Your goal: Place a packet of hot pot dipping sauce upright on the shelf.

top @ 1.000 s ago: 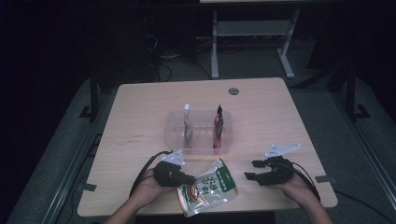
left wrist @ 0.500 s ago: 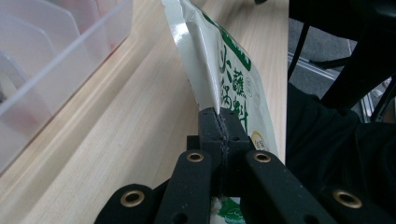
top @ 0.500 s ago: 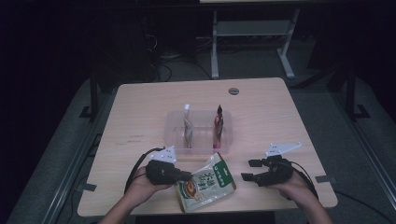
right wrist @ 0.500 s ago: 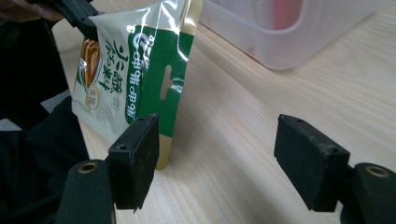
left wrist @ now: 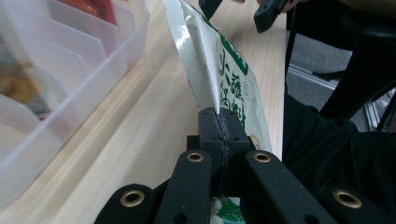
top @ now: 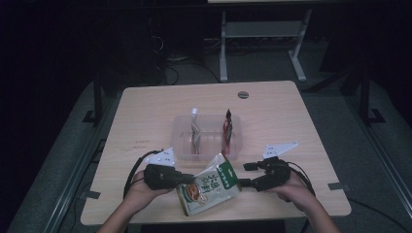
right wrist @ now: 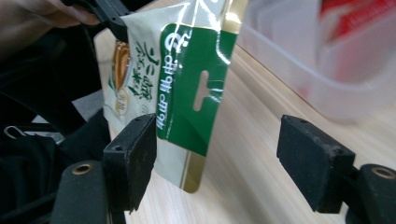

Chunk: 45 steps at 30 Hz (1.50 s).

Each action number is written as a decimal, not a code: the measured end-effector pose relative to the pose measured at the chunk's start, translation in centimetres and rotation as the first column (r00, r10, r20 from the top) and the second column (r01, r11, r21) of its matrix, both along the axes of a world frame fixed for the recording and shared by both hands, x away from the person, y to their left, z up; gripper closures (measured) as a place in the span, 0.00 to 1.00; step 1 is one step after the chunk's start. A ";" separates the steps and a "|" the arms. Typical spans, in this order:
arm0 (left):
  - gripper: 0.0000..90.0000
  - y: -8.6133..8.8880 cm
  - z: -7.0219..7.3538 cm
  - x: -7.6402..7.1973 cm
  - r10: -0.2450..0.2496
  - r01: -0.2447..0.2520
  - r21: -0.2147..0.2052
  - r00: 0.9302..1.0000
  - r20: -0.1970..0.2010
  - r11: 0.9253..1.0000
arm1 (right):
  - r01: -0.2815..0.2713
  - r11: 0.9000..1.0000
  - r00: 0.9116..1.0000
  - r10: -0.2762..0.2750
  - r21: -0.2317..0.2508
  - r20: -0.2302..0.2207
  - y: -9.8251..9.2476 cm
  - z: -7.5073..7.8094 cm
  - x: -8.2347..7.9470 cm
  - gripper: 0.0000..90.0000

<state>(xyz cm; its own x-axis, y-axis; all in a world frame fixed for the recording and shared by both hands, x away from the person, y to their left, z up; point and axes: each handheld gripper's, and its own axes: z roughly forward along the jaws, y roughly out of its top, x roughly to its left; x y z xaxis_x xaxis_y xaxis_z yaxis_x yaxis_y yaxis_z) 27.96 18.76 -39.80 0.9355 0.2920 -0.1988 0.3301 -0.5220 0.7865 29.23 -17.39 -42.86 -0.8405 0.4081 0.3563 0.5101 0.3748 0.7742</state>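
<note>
Pouch (top: 210, 185), green and white, now stands more upright than a second ago, lifted off the tabletop (top: 145, 111) just in front of the clear bin (top: 180, 145). Left hand-held gripper (top: 182, 177) is clenched on its edge; right hand-held gripper (top: 245, 174) waits released just beside it, jaws spread. Likely next comes slotting it into the bin. Tabletop's near edge lies close behind the pouch; open room lies beyond the bin.
</note>
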 end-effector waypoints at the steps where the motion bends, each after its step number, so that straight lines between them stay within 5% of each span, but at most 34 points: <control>1: 1.00 0.2 0.2 0.0 0.004 -0.004 -0.007 1.000 0.002 1.000 | -0.008 1.000 1.000 0.008 0.005 0.002 0.2 0.1 0.1 0.31; 10: 1.00 1.0 1.0 -0.2 -0.003 0.005 -0.041 1.000 0.031 0.999 | -0.121 0.990 0.993 0.121 0.071 0.001 2.9 0.6 1.1 0.32; 15: 1.00 1.1 1.2 -0.3 -0.002 0.004 -0.058 0.999 0.038 0.998 | -0.191 0.978 0.982 0.191 0.086 0.008 4.5 0.7 1.7 0.44; 33: 1.00 1.8 0.8 0.5 0.050 -0.046 -0.070 0.997 0.054 0.996 | -0.250 0.961 0.968 0.245 0.121 0.055 4.9 1.4 1.1 0.97; 41: 0.99 1.7 0.1 1.2 0.068 -0.065 -0.074 0.997 0.044 0.995 | -0.293 0.936 0.956 0.293 0.196 0.029 5.1 1.8 0.8 1.00; 45: 0.96 1.3 -0.3 1.5 0.078 -0.075 -0.076 0.996 0.037 0.994 | -0.302 0.931 0.953 0.296 0.203 0.060 5.4 2.3 0.5 1.00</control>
<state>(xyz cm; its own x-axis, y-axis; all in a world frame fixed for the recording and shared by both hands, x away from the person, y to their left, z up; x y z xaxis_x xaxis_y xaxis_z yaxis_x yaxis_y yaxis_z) 29.50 20.09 -40.07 0.9185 0.3489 -0.1859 0.3346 -0.4357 0.8356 29.73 -12.03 -40.56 -0.9232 0.0560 0.3803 0.3761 0.3358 0.8636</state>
